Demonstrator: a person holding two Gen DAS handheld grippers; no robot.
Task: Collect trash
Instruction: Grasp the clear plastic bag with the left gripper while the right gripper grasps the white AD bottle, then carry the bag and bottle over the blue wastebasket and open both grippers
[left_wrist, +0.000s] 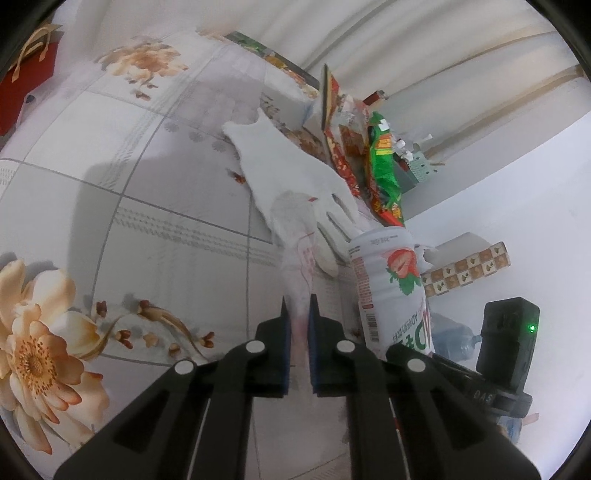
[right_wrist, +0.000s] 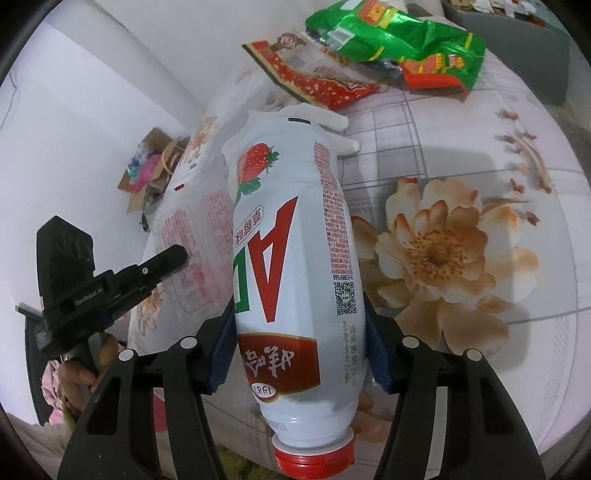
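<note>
Bed (left_wrist: 155, 192) under a pale sheet printed with big peach flowers and a grey grid, plain white walls (right_wrist: 96, 92) behind, open cardboard box (right_wrist: 155, 166) of colourful clutter on the floor, red paper bag (left_wrist: 26, 85) by the far edge

Both wrist views evenly lit, soft diffuse indoor light; I see no harsh glare. Broad grey shadow on the bedsheet (left_wrist: 147, 155) in left view, edges soft. Similar soft shadow on the sheet in right view, upper right. Small specular highlight on the white bottle (right_wrist: 295, 240) near its neck. Strong fisheye bending: sheet grid lines curve, black vignette at all corners. Slight softness and colour fringing toward the rims; centre acceptably sharp.
</note>
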